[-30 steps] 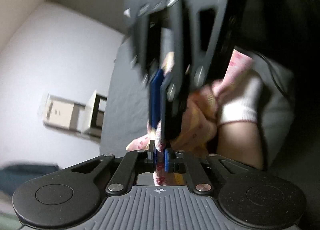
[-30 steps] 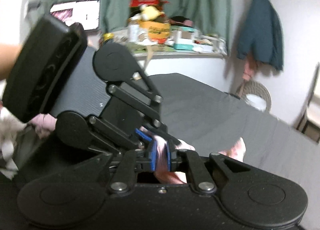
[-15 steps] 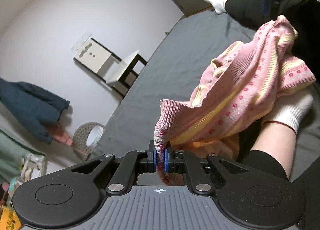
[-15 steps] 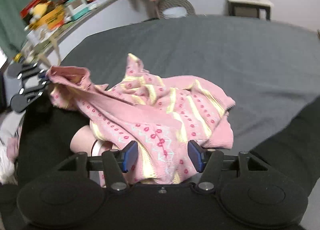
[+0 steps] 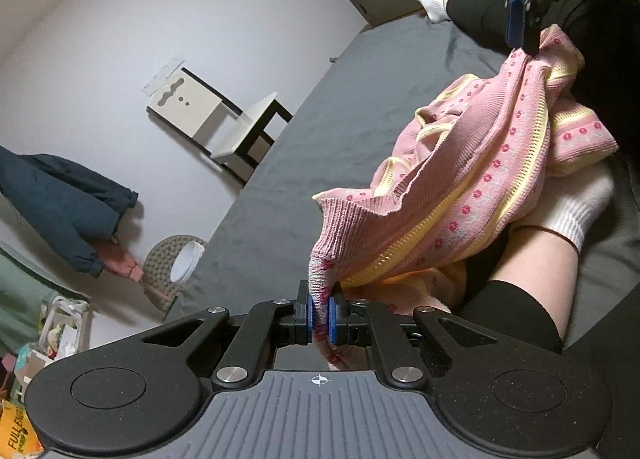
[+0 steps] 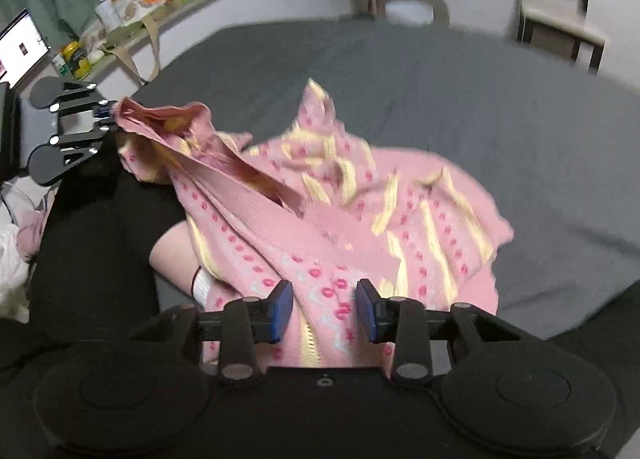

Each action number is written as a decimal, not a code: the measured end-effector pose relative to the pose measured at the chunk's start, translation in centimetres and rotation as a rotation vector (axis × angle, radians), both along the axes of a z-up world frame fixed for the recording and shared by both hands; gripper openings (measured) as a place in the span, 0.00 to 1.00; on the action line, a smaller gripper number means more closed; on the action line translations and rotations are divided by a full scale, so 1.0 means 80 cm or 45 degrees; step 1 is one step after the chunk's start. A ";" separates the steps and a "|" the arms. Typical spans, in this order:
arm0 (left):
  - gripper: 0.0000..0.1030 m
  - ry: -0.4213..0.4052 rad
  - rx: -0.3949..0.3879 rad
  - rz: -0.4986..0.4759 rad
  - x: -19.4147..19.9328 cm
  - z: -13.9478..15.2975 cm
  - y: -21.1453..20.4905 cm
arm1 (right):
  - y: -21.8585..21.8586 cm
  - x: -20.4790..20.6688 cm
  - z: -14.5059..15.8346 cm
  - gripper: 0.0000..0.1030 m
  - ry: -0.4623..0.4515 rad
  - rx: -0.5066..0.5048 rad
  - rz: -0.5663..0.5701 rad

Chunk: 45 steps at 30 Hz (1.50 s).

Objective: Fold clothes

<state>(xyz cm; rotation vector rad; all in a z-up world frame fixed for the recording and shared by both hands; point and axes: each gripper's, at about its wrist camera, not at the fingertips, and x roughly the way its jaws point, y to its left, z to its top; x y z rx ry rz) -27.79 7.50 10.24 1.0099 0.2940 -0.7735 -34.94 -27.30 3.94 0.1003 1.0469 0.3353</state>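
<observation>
Since half second ago, our right gripper (image 6: 324, 309) spread wider over pink sweater (image 6: 360, 219); fabric passes between blue pads, untouched by either. Left gripper (image 5: 320, 313) unchanged: pads clamped narrow on ribbed hem, held up toward 9 o'clock in right view (image 6: 106, 112). Sweater strung taut between grippers, bulk slumped on grey bedsheet (image 6: 480, 99) and across person's leg (image 5: 536, 279). White sock (image 5: 576, 211) at 3 o'clock in left view.
</observation>
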 end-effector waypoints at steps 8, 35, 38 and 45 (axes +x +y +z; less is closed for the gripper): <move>0.07 0.012 0.000 -0.006 -0.005 -0.002 0.000 | -0.001 0.013 -0.021 0.18 0.072 0.030 0.011; 0.07 -0.465 -0.165 0.197 -0.013 0.089 0.017 | 0.095 -0.088 0.137 0.07 -1.077 -0.892 -0.045; 0.07 -0.636 -0.230 0.220 -0.021 0.142 0.017 | 0.107 -0.097 0.168 0.07 -1.304 -1.033 -0.114; 0.07 -1.102 -0.278 0.196 -0.057 0.265 0.007 | 0.106 -0.106 0.263 0.07 -1.762 -1.229 -0.337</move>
